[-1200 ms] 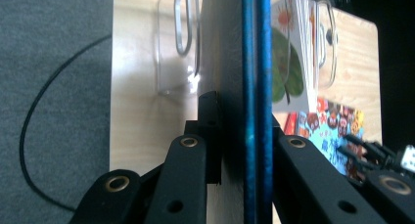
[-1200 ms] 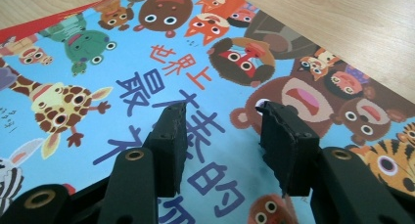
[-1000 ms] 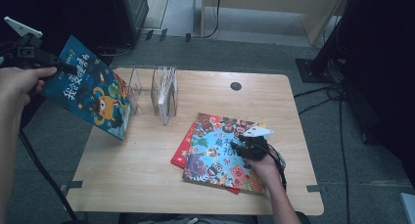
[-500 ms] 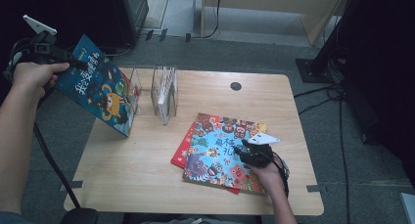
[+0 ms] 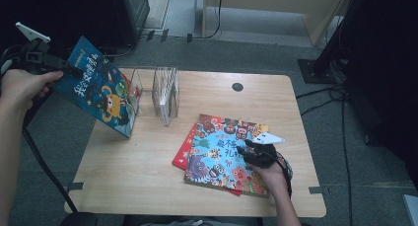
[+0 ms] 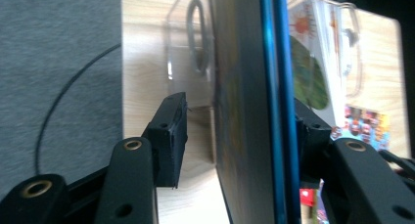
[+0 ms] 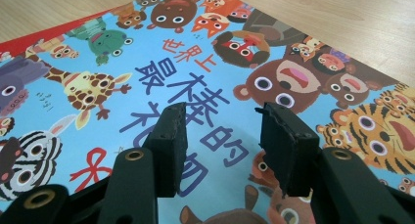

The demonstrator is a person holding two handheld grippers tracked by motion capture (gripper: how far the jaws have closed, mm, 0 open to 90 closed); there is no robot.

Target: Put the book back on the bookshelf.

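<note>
My left gripper [image 6: 235,136] has just been opening its jaws: the thin blue picture book [image 5: 101,93] stands between them, one pad clear of it, its lower corner on the pale wooden table [image 5: 148,176] by the clear plastic book rack [image 5: 165,93] at three o'clock. My right gripper [image 7: 222,136] is spread and empty over the blue animal-cover book [image 7: 147,72], which lies flat on a red book [image 5: 183,154].

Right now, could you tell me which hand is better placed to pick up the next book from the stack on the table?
Right. The right gripper hovers open directly over the animal-cover book. The left gripper is off the table's left edge, its jaws just opened around the blue book.
</note>
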